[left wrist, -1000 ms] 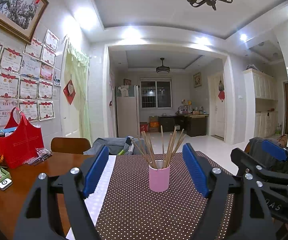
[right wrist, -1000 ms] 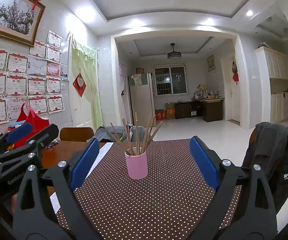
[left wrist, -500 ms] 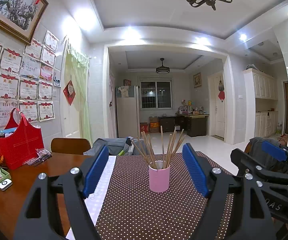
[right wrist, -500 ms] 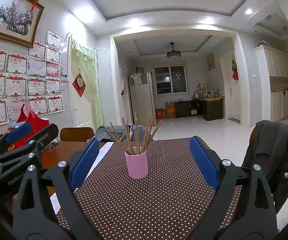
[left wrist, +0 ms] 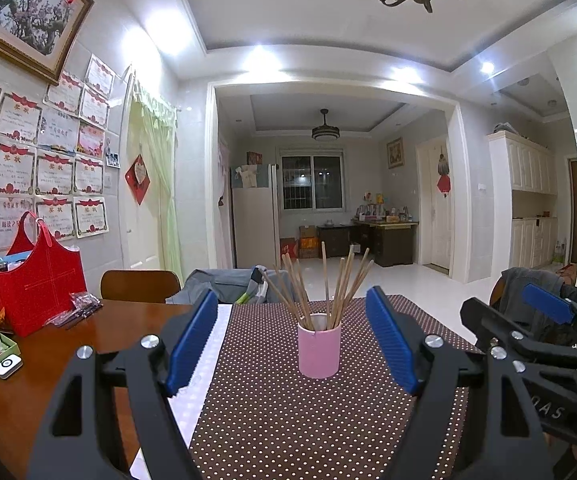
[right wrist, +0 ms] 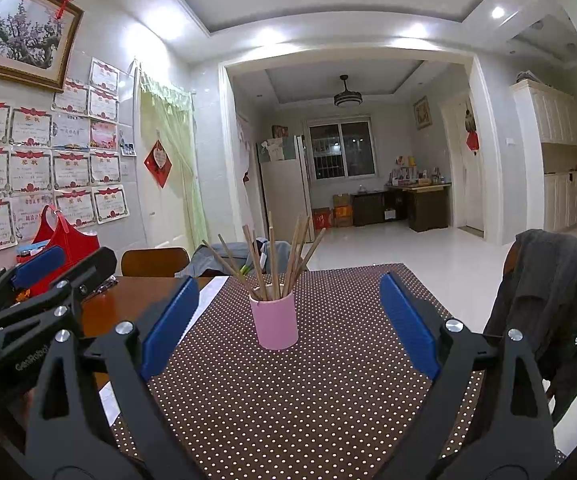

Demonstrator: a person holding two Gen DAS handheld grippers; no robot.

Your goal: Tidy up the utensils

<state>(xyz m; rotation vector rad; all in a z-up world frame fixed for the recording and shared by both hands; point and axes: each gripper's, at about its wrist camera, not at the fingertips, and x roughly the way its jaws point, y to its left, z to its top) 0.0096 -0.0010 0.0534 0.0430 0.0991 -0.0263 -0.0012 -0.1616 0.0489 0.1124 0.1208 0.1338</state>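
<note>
Chopsticks point(left wrist: 322, 286) all stand in the pink cup point(left wrist: 319, 350); both hand-held grippers, left point(left wrist: 296, 338) and right point(right wrist: 286, 320), hang apart and empty, so the task looks finished.

Wood table point(left wrist: 88, 344), dotted cloth point(left wrist: 288, 420), pink cup point(left wrist: 319, 350) w/ chopsticks point(left wrist: 324, 284), red bag point(left wrist: 36, 280)

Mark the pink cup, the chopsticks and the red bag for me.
pink cup point(left wrist: 319, 354): left wrist view, middle of its side wall.
chopsticks point(left wrist: 338, 290): left wrist view, on one stick's shaft above the rim.
red bag point(left wrist: 38, 286): left wrist view, front panel.
</note>
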